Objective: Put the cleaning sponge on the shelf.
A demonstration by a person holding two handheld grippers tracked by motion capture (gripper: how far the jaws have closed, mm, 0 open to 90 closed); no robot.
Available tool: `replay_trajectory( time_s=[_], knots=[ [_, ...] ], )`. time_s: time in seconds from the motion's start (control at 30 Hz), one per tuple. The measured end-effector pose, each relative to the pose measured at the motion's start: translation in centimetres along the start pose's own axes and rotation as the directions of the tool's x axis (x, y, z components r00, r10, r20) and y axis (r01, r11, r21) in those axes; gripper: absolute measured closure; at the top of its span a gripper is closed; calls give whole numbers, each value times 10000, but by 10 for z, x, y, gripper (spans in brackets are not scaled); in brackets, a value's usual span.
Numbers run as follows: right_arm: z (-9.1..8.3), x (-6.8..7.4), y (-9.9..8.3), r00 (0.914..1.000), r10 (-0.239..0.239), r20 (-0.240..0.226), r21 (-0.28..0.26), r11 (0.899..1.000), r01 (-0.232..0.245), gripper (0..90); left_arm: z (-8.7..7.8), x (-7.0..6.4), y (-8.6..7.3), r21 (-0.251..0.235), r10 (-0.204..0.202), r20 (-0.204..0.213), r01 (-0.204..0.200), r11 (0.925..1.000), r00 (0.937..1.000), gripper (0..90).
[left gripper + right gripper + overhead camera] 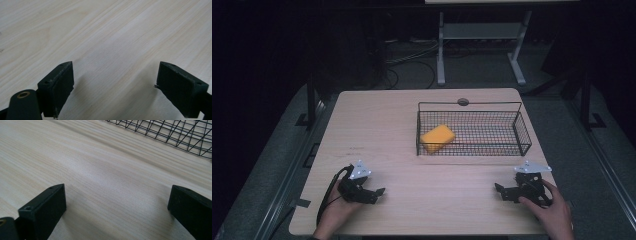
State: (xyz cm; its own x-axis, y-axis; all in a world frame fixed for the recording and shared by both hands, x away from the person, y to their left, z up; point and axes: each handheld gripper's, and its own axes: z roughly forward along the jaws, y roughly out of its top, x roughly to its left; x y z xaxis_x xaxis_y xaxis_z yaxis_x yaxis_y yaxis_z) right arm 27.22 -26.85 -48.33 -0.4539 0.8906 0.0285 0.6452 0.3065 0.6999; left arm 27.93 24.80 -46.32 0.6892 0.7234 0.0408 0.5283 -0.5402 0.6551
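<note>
Resting on the table, both tools are gaping wide and empty; the sponge is lying in the basket, slanted, ahead and nearer the left tool than the right tool.

Both grippers low at the near edge, jaws apart.

Your left hand holds the left gripper low at the near left of the counter, its jaws set wide with nothing between them. Your right hand holds the right gripper at the near right, jaws likewise wide and empty. The grippers point toward each other, well apart.
</note>
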Motion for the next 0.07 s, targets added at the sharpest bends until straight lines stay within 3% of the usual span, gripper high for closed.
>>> replay_trajectory(
  time_s=[0.07],
  knots=[
    [0, 0, 0, 10000, 2, 5, -1, 10000, -2, 12, 2, 1, -1, 68, -22, -24, 22, 10000, 10000, 130]
  ],
)
